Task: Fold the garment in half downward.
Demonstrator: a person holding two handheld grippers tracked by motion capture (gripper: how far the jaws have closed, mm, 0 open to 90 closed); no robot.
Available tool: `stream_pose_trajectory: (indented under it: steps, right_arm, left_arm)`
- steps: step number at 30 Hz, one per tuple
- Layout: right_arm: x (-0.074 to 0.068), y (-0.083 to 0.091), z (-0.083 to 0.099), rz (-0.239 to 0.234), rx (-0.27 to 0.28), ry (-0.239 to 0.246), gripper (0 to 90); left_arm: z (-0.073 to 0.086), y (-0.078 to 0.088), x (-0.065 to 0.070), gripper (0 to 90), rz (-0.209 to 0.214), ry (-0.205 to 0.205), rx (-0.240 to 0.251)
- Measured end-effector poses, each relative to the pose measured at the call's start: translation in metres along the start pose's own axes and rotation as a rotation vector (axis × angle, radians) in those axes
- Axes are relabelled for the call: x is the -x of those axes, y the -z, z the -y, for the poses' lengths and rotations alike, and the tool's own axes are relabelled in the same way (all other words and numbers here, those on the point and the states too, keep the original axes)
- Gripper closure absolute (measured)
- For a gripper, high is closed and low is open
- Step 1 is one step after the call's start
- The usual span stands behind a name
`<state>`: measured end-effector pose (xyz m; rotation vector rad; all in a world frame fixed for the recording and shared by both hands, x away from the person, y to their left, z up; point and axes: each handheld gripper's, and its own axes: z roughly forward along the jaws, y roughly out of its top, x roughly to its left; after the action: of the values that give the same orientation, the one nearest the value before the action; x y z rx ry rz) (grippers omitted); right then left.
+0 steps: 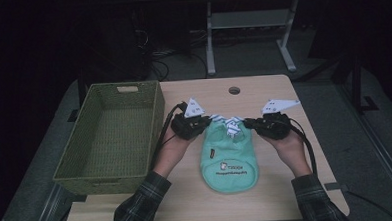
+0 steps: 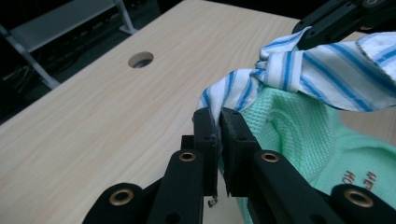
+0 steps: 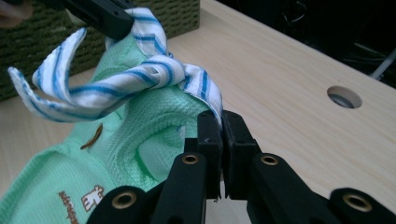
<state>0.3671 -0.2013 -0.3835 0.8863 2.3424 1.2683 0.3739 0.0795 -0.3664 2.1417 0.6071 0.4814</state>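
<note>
Basket (image 1: 110,137), woven green, sits at the table's (image 1: 281,152) left side, just beside the left gripper (image 1: 208,121). Left gripper is clamped tight on the left end of the striped collar (image 1: 230,125) of a mint green garment (image 1: 230,161); in the left gripper view (image 2: 219,122) the blue-and-white fabric (image 2: 299,70) is pinched between both jaws, no gap. Garment hangs between the two grippers near the table's middle, collar end lifted, printed lower end resting on the wood toward the person. Mint knit (image 3: 154,135) sags below the collar (image 3: 140,84) in the right gripper view. Right gripper (image 1: 246,123) pinches the collar's right end the same way, jaws closed on the striped cloth (image 3: 220,122). Round hole (image 1: 234,90) in the tabletop lies beyond the garment, well apart from it. Plaid sleeves come in at the bottom edge.
</note>
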Motion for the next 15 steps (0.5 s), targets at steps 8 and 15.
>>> stream_pose_trajectory:
  steps: [8,15]
  right_arm:
    - [-0.005,-0.002,0.015,-0.02,-0.022,-0.005,86.0]
    - [-0.012,0.006,0.027,-0.029,-0.008,-0.006,86.1]
  left_arm:
    - [0.011,-0.005,0.011,84.8,0.033,-0.009,-0.028]
    - [0.014,0.001,0.023,84.8,0.025,-0.058,-0.024]
